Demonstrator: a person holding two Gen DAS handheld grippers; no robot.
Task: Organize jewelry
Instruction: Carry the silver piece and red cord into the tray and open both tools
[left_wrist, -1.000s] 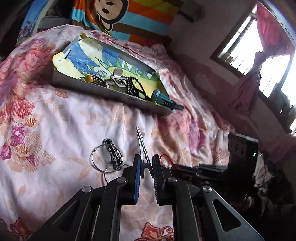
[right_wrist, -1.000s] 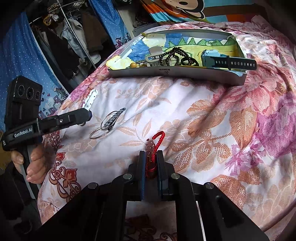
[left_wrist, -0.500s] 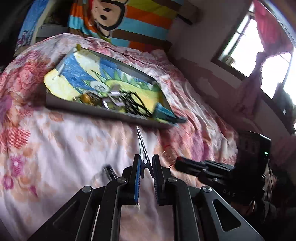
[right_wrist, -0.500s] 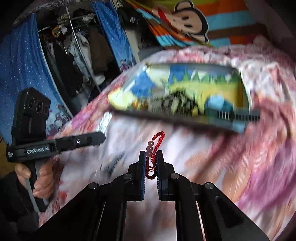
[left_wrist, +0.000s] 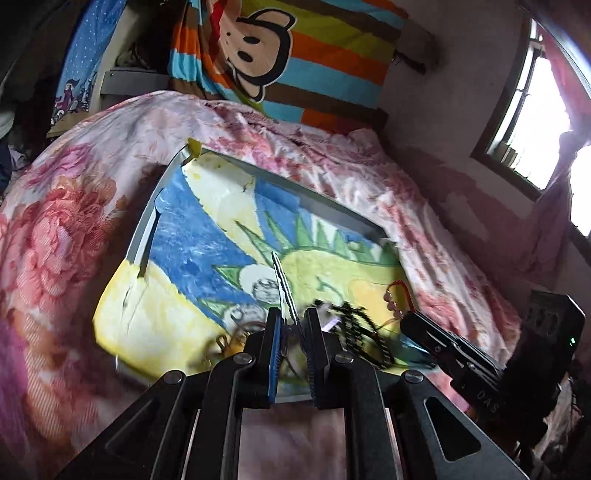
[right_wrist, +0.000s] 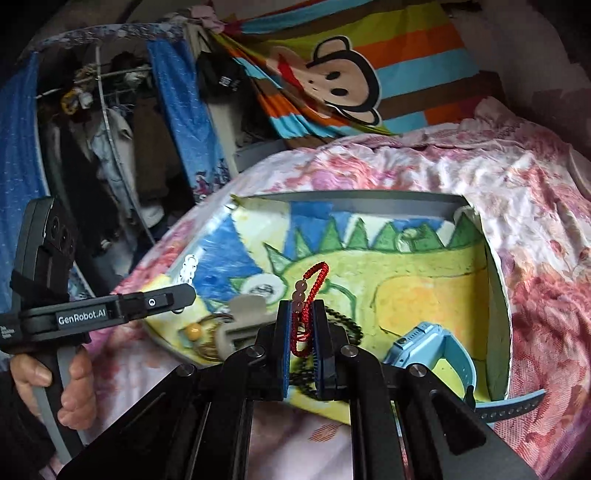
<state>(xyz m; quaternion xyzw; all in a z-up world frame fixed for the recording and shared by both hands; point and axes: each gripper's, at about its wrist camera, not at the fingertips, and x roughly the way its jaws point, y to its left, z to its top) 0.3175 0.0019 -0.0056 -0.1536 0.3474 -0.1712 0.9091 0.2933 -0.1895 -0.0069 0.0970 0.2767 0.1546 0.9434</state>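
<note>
A grey tray (left_wrist: 142, 236) lined with a dinosaur drawing lies on the floral bed; it also shows in the right wrist view (right_wrist: 498, 280). My left gripper (left_wrist: 293, 325) is shut on a thin silver band (left_wrist: 282, 291) and holds it over the tray's near edge. My right gripper (right_wrist: 300, 321) is shut on a red cord bracelet (right_wrist: 314, 282) with pink beads, also above the tray. In the tray lie a black bead string (right_wrist: 341, 317), a blue watch (right_wrist: 428, 341), a grey clip (right_wrist: 243, 314) and a gold bead (right_wrist: 194, 331).
The floral bedspread (left_wrist: 55, 229) surrounds the tray. A striped monkey blanket (right_wrist: 343, 81) hangs behind. A clothes rack (right_wrist: 110, 122) stands at the left, a window (left_wrist: 532, 122) at the right. The right gripper also shows in the left wrist view (left_wrist: 410, 319).
Both grippers have risen from the bedspread and moved forward over the tray, each still holding its piece. The key rings on the bed have dropped out of view.
</note>
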